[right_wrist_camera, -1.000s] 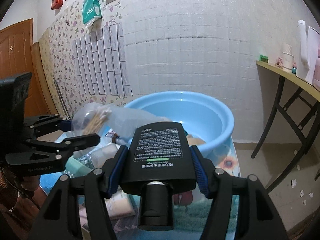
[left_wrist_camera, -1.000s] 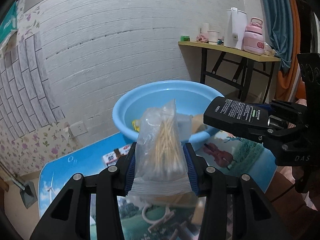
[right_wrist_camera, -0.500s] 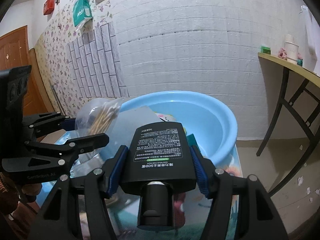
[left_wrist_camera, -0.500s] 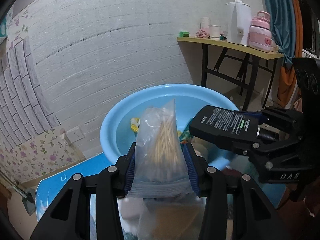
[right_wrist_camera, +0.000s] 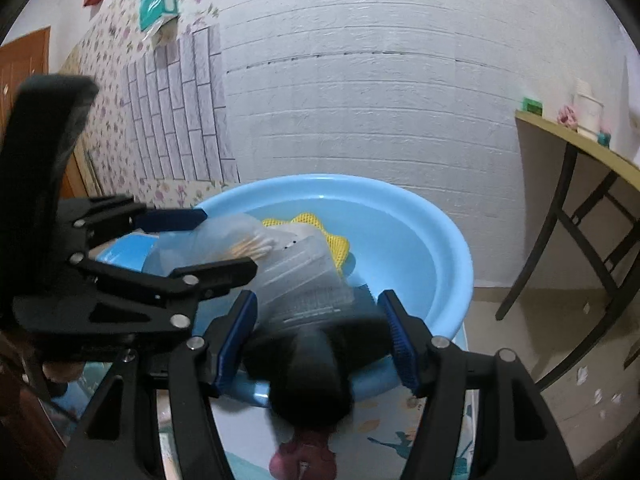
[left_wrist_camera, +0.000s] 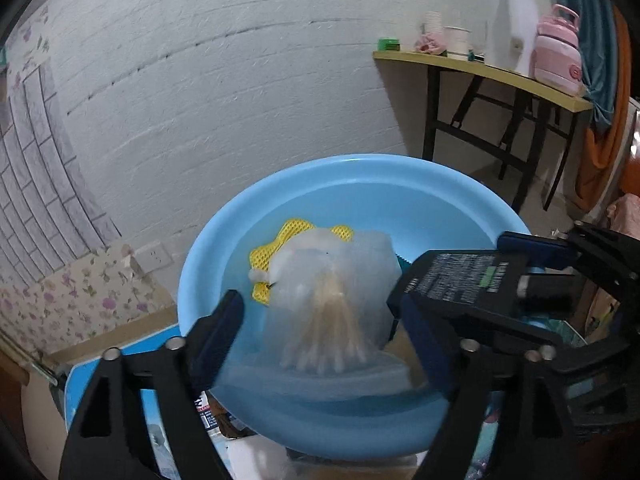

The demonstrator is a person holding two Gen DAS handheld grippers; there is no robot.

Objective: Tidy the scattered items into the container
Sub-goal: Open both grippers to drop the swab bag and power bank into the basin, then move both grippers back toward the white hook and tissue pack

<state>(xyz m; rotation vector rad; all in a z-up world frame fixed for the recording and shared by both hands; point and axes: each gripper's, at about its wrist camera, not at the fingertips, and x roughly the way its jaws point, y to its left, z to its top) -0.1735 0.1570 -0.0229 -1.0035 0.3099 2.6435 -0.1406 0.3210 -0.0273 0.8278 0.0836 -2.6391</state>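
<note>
Claws meet over the blue basin (left_wrist_camera: 192,264), which sits on the printed bench (right_wrist_camera: 400,432) against a white brick-pattern wall. We see the left claw (left_wrist_camera: 320,336) spread wide, its blue pads standing clear on either side of a clear bag of cotton swabs (left_wrist_camera: 332,296). The bag shows blurred, above the near part of the basin's hollow, with the swab tips fanning toward the camera. Behind it, on the basin floor, lies a yellow mesh piece (left_wrist_camera: 296,228).

The right claw (right_wrist_camera: 318,340) comes in from the right, just beside the left one, with a black bottle (right_wrist_camera: 316,360) between its fingers over the basin's near rim. From the left wrist view the bottle's printed label faces up and reads sharp; from the right wrist view the bottle is a dark smear (the fingers around it are crisp). We cannot tell whether the pads are pressing it or standing off it.

At far right a yellow-topped side table (left_wrist_camera: 480,70) carries a white kettle (left_wrist_camera: 516,20) and a pink flask (left_wrist_camera: 558,52), well apart from the basin.
</note>
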